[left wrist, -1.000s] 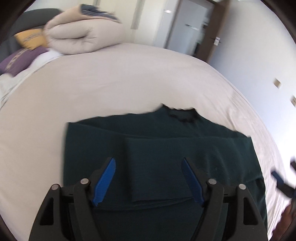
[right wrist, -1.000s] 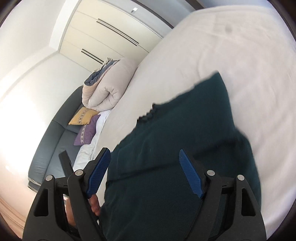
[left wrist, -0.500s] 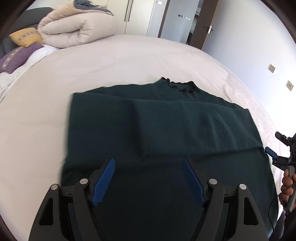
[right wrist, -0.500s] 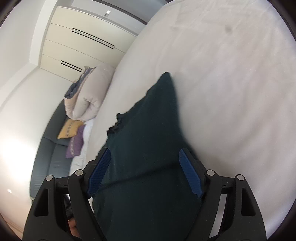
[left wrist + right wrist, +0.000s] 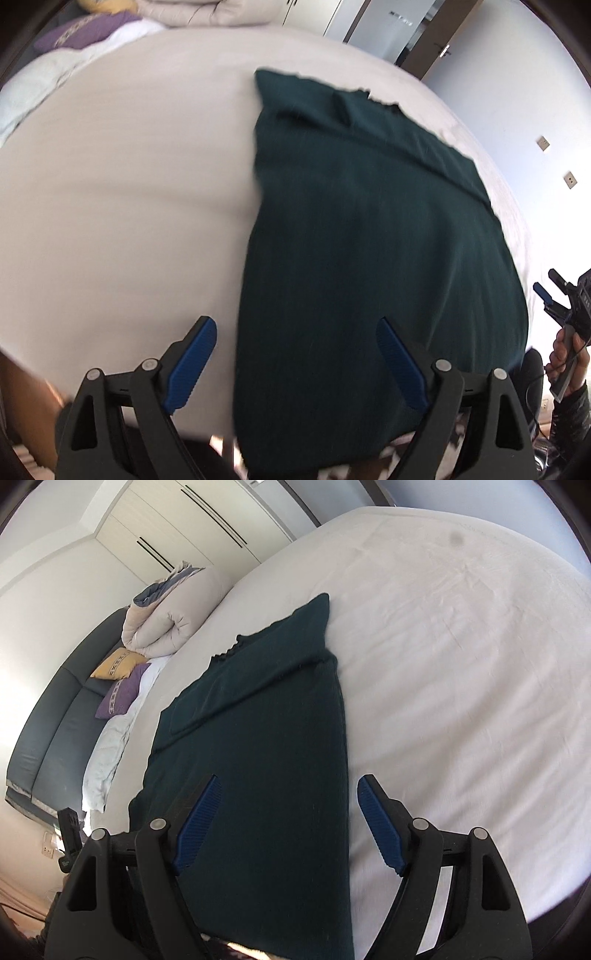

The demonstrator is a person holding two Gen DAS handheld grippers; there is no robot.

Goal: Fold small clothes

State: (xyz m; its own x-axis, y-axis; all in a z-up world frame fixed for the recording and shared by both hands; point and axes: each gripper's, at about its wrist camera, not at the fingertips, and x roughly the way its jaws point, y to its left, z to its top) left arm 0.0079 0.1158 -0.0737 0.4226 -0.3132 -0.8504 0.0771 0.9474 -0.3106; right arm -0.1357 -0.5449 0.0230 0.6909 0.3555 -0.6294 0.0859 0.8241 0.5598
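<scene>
Sweater [image 5: 266, 760] on bed [image 5: 461, 686]: soft, limp knit, likely light; best pinched at hem corners; both jaws open, empty

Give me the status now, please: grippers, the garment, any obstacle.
Left gripper open, right gripper open, both empty. Green top flat on bed, sleeves folded in. Nothing in the way.

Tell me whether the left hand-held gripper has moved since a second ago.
Yes. The left hand-held gripper has swung left: the dark green top now lies right of centre, and the purple pillow sits higher in its view.
</scene>
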